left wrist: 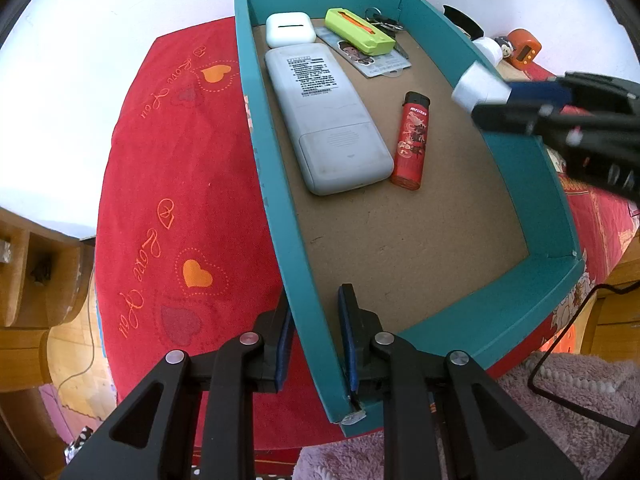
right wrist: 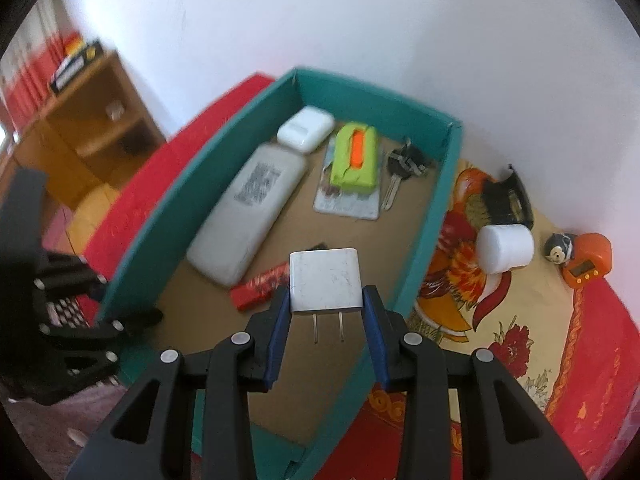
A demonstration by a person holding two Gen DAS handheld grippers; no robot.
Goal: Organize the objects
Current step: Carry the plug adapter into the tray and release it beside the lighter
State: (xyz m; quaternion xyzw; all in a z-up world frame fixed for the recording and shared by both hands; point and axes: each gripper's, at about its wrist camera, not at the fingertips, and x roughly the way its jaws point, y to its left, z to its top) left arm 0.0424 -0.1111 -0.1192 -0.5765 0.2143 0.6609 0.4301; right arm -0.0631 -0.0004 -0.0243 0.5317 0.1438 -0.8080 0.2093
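Observation:
A teal box (left wrist: 304, 280) (right wrist: 240, 128) holds a grey remote (left wrist: 328, 116) (right wrist: 248, 208), a white earbud case (left wrist: 290, 29) (right wrist: 306, 128), a lime-green case (left wrist: 359, 31) (right wrist: 355, 160) on a card, keys (left wrist: 382, 20) (right wrist: 404, 168) and a red lighter (left wrist: 412, 140) (right wrist: 260, 284). My left gripper (left wrist: 314, 336) straddles the box's left wall near its front corner, jaws around the wall. My right gripper (right wrist: 326, 300) is shut on a white plug adapter (right wrist: 325, 280) (left wrist: 480, 86), held above the box's right side.
The box rests on a red heart-patterned cloth (left wrist: 180, 200). To its right on a floral cloth stand a white jar (right wrist: 505, 247), an orange timer (right wrist: 588, 260) (left wrist: 525, 46) with a small figurine (right wrist: 558, 250), and a black object (right wrist: 506, 196). A wooden shelf (right wrist: 92, 120) stands left.

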